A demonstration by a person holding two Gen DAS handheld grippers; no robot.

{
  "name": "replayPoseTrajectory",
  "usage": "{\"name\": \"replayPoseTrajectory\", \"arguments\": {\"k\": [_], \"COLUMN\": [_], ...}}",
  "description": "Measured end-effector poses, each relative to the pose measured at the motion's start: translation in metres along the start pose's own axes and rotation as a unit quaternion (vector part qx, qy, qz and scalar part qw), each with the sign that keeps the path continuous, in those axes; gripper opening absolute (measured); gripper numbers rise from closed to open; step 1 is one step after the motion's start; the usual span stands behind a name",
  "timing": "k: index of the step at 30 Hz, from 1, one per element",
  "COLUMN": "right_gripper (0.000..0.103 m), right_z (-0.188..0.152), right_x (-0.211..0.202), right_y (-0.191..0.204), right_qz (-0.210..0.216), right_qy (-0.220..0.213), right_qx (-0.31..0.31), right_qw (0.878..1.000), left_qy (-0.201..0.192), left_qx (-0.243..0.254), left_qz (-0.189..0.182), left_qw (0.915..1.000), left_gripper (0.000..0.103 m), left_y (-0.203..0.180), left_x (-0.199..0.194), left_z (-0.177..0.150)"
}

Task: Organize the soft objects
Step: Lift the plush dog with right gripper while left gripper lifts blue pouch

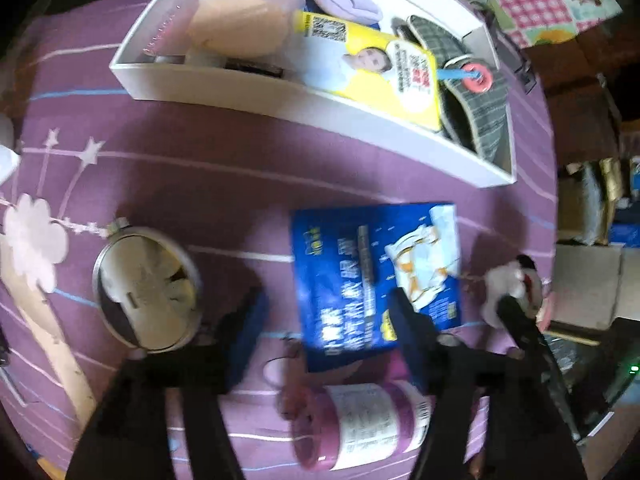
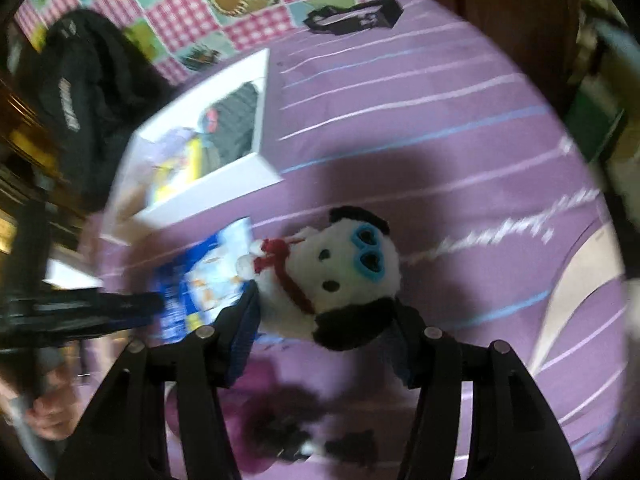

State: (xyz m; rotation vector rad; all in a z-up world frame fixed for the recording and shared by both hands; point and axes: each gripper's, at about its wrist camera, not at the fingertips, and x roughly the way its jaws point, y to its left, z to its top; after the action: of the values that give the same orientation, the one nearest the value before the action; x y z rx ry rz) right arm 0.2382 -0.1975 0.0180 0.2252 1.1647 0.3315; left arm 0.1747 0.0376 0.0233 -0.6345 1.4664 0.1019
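Right gripper (image 2: 320,320) jaws clamp the plush dog (image 2: 344,268); left gripper (image 1: 324,320) jaws open, empty above the blue pack (image 1: 376,276): carry the plush over the white box (image 2: 224,180) wall before releasing.

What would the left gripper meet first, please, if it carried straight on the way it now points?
Most likely the flat blue plastic packet lying on the purple striped bedsheet. The left gripper is open and empty, and the packet's lower edge lies between its fingers. Depth is uncertain, so bare sheet beside it is possible.
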Motion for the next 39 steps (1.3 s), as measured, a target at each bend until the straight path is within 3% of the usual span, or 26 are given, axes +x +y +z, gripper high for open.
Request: {"name": "replayPoseTrajectory", "arguments": {"k": [5,8,13,16,20,23,29,34,36,39], "right_gripper": [0.058,0.058,0.057,0.057,0.057,0.056,0.056,0.056,0.056,0.056], "right_z": [0.012,0.01,0.005,0.009,0.013,0.012,-0.005,-0.011,-0.013,-0.018], "right_x": [0.02,0.033,0.033,0.034,0.033,0.033,0.026,0.031,0.031,0.028], "right_y": [0.019,0.033,0.048,0.053,0.046,0.032,0.024,0.03,0.037,0.051], "right_qz": [-0.114,-0.123,-0.063,-0.004,0.041,0.104,0.172,0.213,0.203,0.168], "right_qy": [-0.001,0.008,0.024,0.04,0.054,0.067,0.076,0.097,0.091,0.079], "right_qx": [-0.065,-0.103,-0.124,-0.104,-0.058,-0.017,0.003,0.011,-0.004,-0.034], "right_qw": [0.991,0.987,0.99,0.994,0.996,0.992,0.982,0.972,0.975,0.982], "left_qy": [0.019,0.028,0.03,0.023,0.014,0.019,0.032,0.047,0.058,0.075], "left_qx": [0.006,0.03,0.034,0.021,-0.007,-0.02,-0.038,-0.075,-0.104,-0.11], "left_qz": [0.001,0.04,0.083,0.069,0.03,0.01,-0.037,-0.112,-0.137,-0.125], "left_qw": [0.9998,0.9984,0.9955,0.9972,0.9994,0.9996,0.9981,0.9898,0.9833,0.9832], "left_gripper": [0.101,0.103,0.103,0.103,0.103,0.103,0.103,0.103,0.103,0.103], "left_y": [-0.011,-0.025,-0.035,-0.03,-0.013,-0.001,0.022,0.039,0.05,0.049], "left_x": [0.011,0.019,0.024,0.021,0.014,0.012,0.005,0.008,0.009,0.013], "left_z": [0.005,0.005,0.005,0.007,0.009,0.012,0.025,0.032,0.038,0.045]}}
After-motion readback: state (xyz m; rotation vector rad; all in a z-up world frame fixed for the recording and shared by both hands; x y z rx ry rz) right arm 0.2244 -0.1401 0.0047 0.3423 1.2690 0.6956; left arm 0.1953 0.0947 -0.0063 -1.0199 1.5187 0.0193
